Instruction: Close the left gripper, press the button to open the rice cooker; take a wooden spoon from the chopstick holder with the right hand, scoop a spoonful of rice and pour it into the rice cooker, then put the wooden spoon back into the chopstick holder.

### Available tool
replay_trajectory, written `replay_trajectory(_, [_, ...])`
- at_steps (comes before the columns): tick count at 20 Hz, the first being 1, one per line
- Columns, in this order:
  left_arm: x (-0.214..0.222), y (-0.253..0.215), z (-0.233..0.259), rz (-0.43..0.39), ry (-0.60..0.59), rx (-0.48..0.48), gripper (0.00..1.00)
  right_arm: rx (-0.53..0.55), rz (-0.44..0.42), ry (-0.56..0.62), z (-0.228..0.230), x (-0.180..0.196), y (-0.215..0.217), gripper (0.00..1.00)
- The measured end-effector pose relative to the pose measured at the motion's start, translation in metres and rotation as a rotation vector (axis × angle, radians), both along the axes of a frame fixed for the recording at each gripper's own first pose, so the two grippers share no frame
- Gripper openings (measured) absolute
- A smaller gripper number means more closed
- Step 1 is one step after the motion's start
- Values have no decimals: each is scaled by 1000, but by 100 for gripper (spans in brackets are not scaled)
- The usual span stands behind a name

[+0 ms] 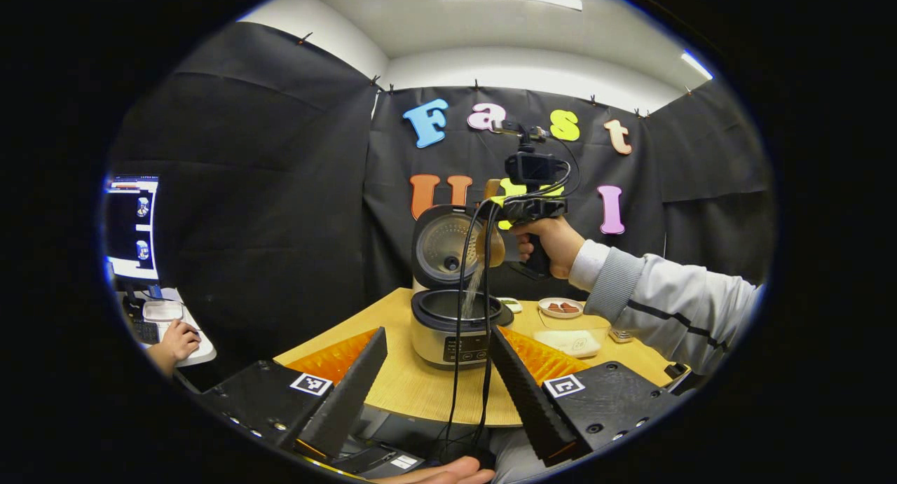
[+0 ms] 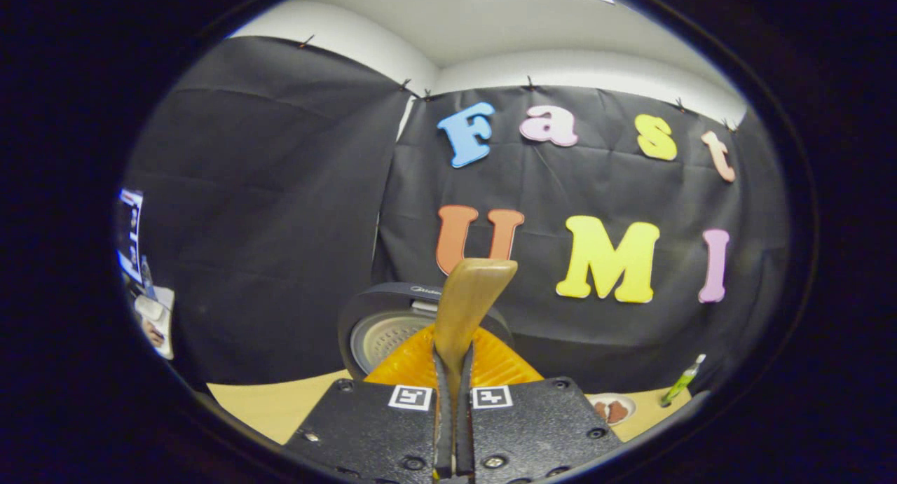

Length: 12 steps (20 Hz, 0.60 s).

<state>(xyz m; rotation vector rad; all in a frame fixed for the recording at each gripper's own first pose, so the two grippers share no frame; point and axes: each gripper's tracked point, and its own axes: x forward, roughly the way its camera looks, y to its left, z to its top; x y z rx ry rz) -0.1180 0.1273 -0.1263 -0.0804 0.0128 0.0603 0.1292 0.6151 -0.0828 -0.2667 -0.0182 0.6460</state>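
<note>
The rice cooker [image 1: 448, 333] stands on the wooden table [image 1: 413, 389] with its lid [image 1: 441, 246] swung up. A hand holds my right gripper [image 1: 506, 205] above the pot, shut on the wooden spoon [image 1: 496, 249]. The spoon is tipped and a thin stream of rice [image 1: 473, 291] falls into the pot. In the right gripper view the spoon [image 2: 468, 298] rises from between my right gripper's [image 2: 454, 361] closed fingers, with the cooker lid [image 2: 382, 330] behind it. My left gripper [image 1: 438, 333] stands open in front of the cooker, holding nothing.
Right of the cooker lie a clear box of rice [image 1: 571, 340], a small plate of brown pieces [image 1: 560, 307] and another little dish [image 1: 510, 303]. Black cables [image 1: 459, 372] hang in front of the cooker. At far left, a monitor [image 1: 132, 225] and another person's hand [image 1: 179, 340].
</note>
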Motion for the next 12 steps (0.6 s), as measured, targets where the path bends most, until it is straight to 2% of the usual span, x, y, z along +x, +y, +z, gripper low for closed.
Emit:
replay_trajectory(7, [-2,-3,2,-12,3,-14,94,-98,28,-6,-27,-15,20,7])
replay_trajectory(12, [-5,1,1,-8,4,-33,94,-67,22,21,-19,-11,2,8])
